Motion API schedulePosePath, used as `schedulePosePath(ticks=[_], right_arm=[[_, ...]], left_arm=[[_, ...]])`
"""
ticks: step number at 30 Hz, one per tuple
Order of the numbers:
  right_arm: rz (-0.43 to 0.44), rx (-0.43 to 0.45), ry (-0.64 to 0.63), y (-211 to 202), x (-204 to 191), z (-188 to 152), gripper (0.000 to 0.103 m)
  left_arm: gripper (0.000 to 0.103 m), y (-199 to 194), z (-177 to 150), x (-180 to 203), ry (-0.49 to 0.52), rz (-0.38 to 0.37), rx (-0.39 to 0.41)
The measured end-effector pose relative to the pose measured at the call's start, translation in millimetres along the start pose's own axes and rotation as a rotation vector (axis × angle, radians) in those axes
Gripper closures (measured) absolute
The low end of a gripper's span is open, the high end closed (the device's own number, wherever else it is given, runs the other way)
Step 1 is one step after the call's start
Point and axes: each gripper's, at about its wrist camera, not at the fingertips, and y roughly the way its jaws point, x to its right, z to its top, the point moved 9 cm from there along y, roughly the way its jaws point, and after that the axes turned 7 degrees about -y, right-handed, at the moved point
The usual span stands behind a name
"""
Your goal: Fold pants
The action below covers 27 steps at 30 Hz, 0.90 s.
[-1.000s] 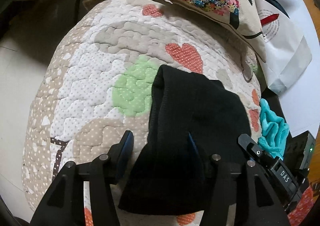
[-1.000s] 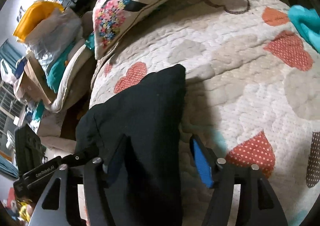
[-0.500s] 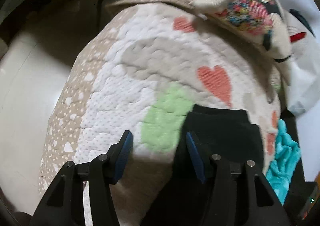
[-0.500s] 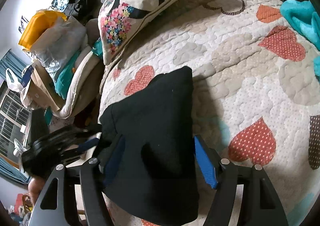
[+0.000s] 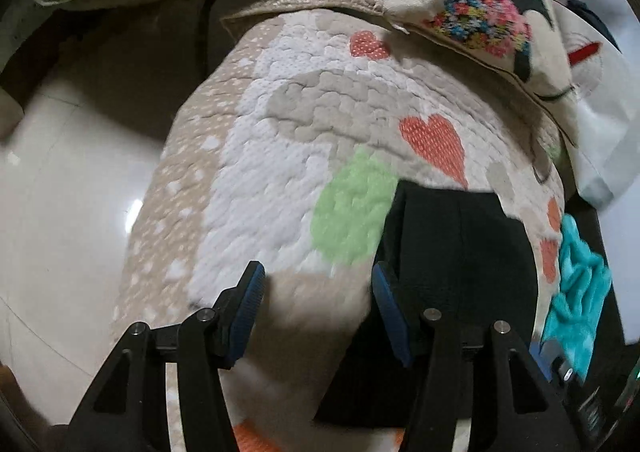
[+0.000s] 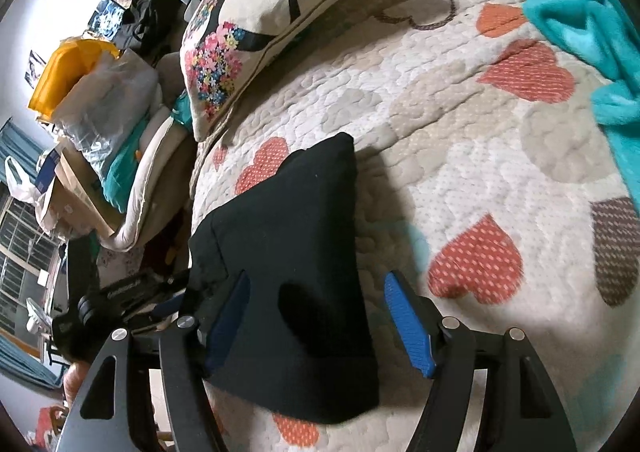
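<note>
The black pants (image 6: 296, 264) lie folded into a compact wedge on the quilted heart-patterned bed cover (image 6: 460, 156). In the left wrist view the pants (image 5: 452, 252) sit at the lower right. My left gripper (image 5: 316, 300) is open and empty, with its right finger at the pants' left edge. My right gripper (image 6: 316, 320) is open and empty, its jaws hovering over the near part of the folded pants. The left gripper body (image 6: 120, 292) shows at the pants' left side in the right wrist view.
A flower-print pillow (image 6: 272, 20) lies at the head of the bed. A teal fleece cloth (image 6: 600, 36) lies at the bed's right side. Piled bags and bedding (image 6: 100, 124) stand left of the bed. White floor (image 5: 60, 212) lies beyond the bed's left edge.
My left gripper has drawn off the pants to the left and now stands beside them. The right gripper backed away slightly. The pants lie still.
</note>
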Motion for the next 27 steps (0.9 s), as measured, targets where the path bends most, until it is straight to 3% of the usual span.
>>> schedulePosePath(ticks=[9,16,20,23,27], right_arm=[[-0.010,0.008,0.000,-41.2,-16.7,-40.2,0.024],[-0.064,-0.063,0.024,-45.9,-2.1,-102.1,0.024],[-0.083,-0.064,0.003,-50.5,-5.6,-122.3,0.024],[-0.100,-0.040,-0.043,-57.7,-14.2,-128.2,0.024],[-0.128,-0.007,-0.105,-66.9,-23.5,-132.4,0.024]], left_arm=[[0.048,-54.9,-59.1,-14.4,0.067,-0.025,0.099],[0.047,-104.3,-101.4,-0.4,0.179,0.003,0.266],[0.027,-138.2,-116.3,5.9,0.249,0.074,0.415],[0.015,-168.1,-125.2,3.1,0.245,0.105,0.543],[0.006,-209.2,-132.3,0.3,0.228,0.102,0.700]])
